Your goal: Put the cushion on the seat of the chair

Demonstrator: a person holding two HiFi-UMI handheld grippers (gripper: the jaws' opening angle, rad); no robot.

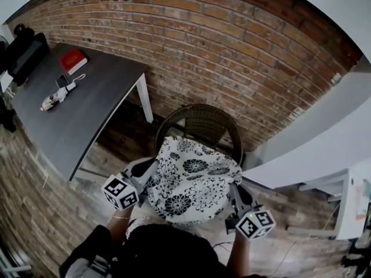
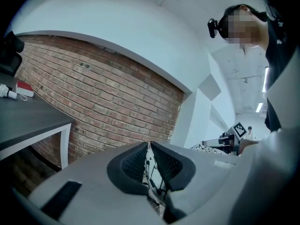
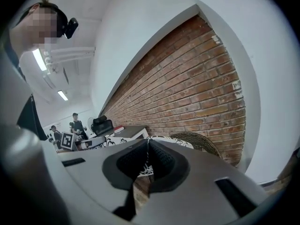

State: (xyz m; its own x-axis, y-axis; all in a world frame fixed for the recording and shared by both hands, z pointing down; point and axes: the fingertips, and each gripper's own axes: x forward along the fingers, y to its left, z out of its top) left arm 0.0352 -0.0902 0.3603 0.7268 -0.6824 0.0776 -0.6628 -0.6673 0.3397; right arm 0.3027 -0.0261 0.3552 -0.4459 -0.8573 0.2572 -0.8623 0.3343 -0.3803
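The cushion (image 1: 192, 179), white with a black flower print, hangs in the air between my two grippers. It is in front of the round wicker chair (image 1: 203, 122), covering its seat from the head view. My left gripper (image 1: 151, 177) is shut on the cushion's left edge, with printed fabric (image 2: 151, 170) pinched between its pads. At the cushion's right edge my right gripper (image 1: 232, 191) is shut too, with a fold of fabric (image 3: 146, 167) in its jaws. The chair's woven back (image 3: 199, 142) shows beyond the cushion (image 3: 171, 141) in the right gripper view.
A dark grey table (image 1: 75, 120) stands at the left with a red book (image 1: 73, 59), a small folded item (image 1: 53, 100) and a black bag (image 1: 26, 52). The brick wall (image 1: 232, 57) runs behind the chair. A white frame (image 1: 342, 204) stands at the right. People stand far back (image 3: 75, 124).
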